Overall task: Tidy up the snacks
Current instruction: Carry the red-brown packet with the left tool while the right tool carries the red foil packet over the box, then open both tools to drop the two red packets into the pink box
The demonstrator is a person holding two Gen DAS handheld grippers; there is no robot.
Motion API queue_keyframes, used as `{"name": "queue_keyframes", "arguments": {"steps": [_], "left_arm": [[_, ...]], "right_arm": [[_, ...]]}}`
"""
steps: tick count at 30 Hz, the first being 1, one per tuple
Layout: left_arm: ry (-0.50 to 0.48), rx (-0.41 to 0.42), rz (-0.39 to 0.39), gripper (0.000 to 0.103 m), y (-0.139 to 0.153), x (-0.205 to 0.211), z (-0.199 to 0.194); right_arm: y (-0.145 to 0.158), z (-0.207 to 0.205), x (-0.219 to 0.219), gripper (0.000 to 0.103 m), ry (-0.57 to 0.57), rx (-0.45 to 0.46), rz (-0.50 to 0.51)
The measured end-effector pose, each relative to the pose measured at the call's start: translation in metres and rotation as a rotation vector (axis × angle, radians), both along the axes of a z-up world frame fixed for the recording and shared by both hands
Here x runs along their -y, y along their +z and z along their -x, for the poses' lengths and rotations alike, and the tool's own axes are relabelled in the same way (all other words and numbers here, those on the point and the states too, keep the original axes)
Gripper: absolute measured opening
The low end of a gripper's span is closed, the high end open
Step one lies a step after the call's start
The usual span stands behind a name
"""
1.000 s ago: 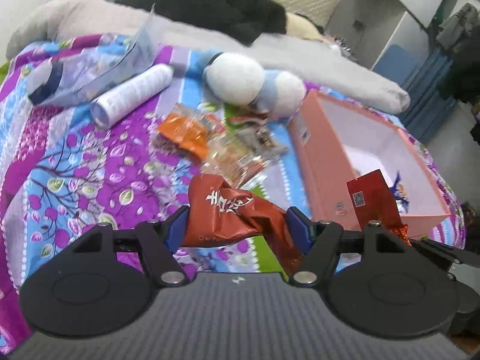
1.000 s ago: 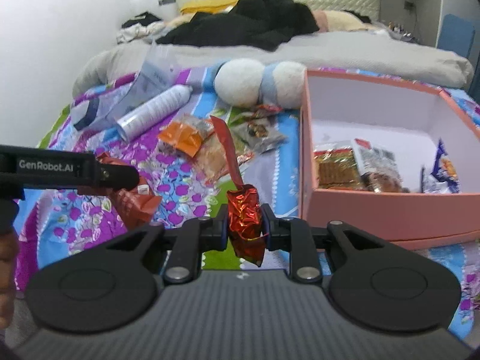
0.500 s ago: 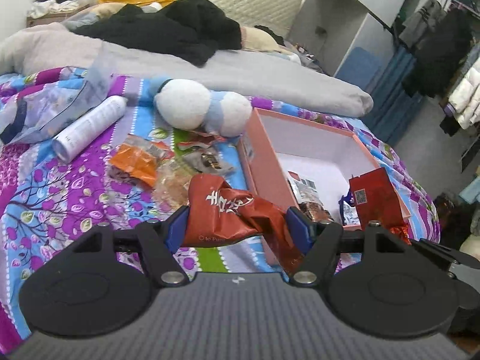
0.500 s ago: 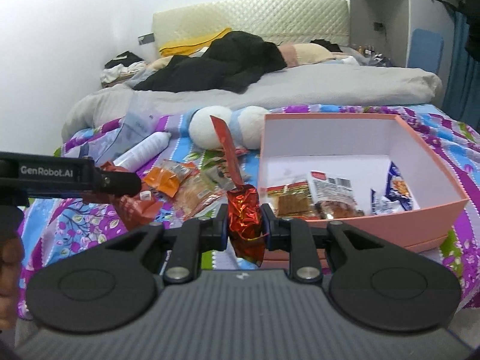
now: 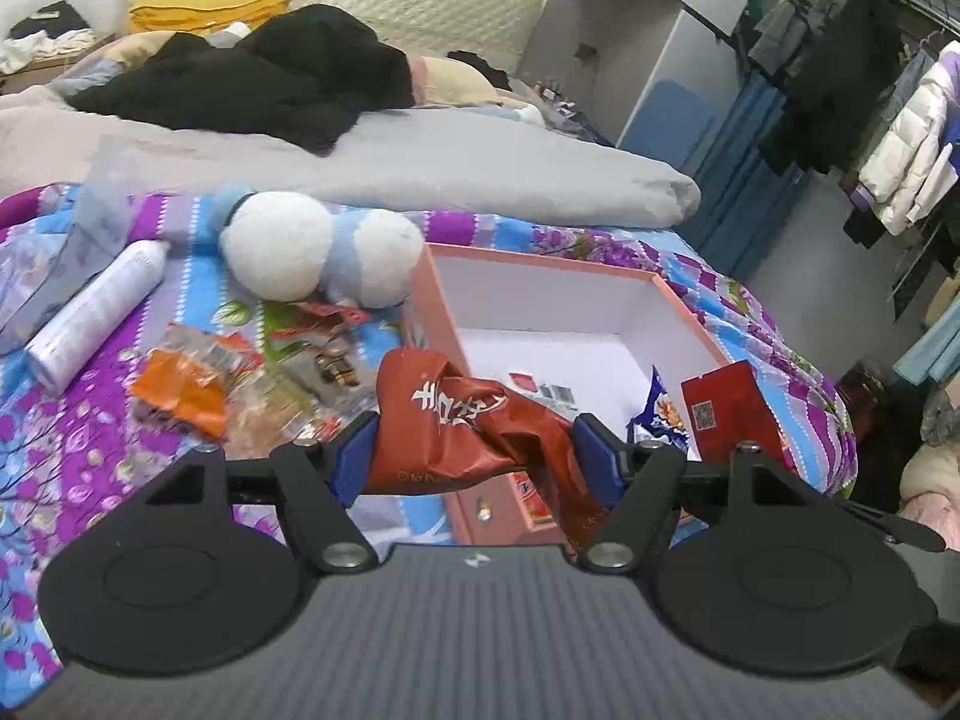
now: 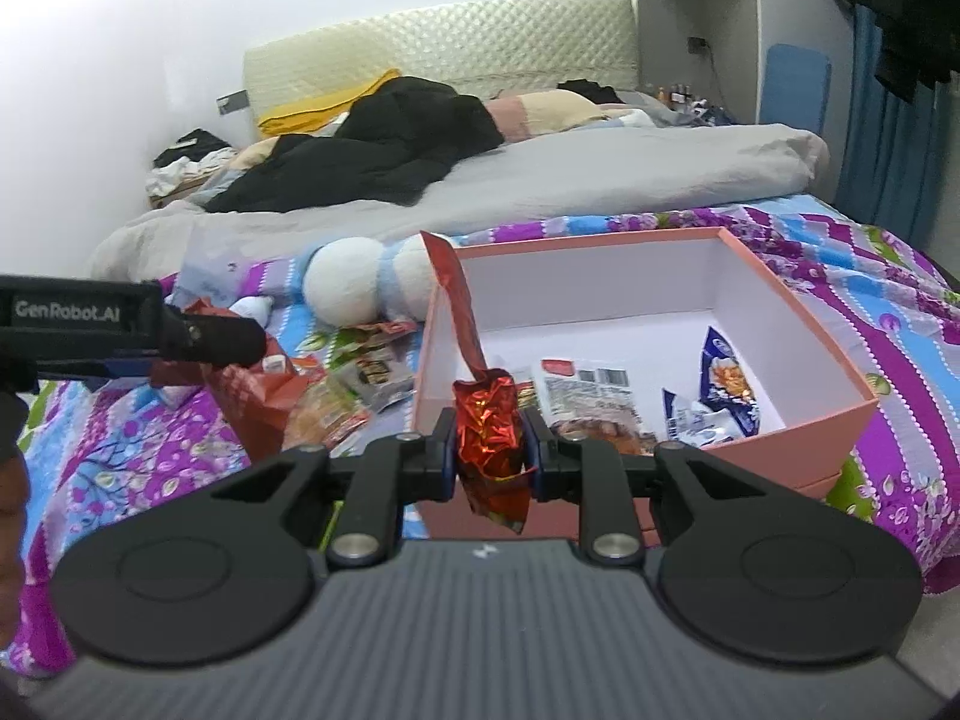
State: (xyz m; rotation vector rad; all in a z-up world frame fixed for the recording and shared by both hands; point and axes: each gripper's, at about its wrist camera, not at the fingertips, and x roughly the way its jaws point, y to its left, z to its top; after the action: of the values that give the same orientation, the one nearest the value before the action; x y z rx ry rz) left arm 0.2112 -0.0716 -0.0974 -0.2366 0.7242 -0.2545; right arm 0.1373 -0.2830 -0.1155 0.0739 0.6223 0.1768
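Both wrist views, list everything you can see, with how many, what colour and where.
red-brown snack bag: one, red-brown, in the left gripper
shiny red packet: one, foil red, in the right gripper
pink box: one, pink outside and white inside, open on the bed
packets in the box: at least three, clear and blue-white, on its floor
loose snacks: several, orange and clear, on the bedspread left of the box
plush toy: one, white and blue, behind the snacks
spray can: one, white, lying at left
bedspread: one, purple floral
black clothes: one heap, far on the bed
left gripper: black, shut on the bag
right gripper: black, shut on the packet
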Motion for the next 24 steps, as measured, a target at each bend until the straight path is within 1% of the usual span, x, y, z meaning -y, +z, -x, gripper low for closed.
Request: {"name": "queue_keyframes", "arguments": {"steps": [9, 18, 24], "left_arm": [[-0.075, -0.037, -0.01, 0.074, -0.015, 0.036, -0.063], [-0.113, -0.082, -0.024, 0.074, -0.039, 0.06, -0.124], [-0.123, -0.116, -0.034, 0.074, -0.057, 0.066, -0.151]], "right_arm": [[-0.011, -0.042, 0.017, 0.025, -0.021, -0.036, 0.008], [-0.032, -0.094, 0.033, 0.025, -0.056, -0.07, 0.012], [-0.05, -0.12, 0.04, 0.026, -0.071, -0.131, 0.01]]}}
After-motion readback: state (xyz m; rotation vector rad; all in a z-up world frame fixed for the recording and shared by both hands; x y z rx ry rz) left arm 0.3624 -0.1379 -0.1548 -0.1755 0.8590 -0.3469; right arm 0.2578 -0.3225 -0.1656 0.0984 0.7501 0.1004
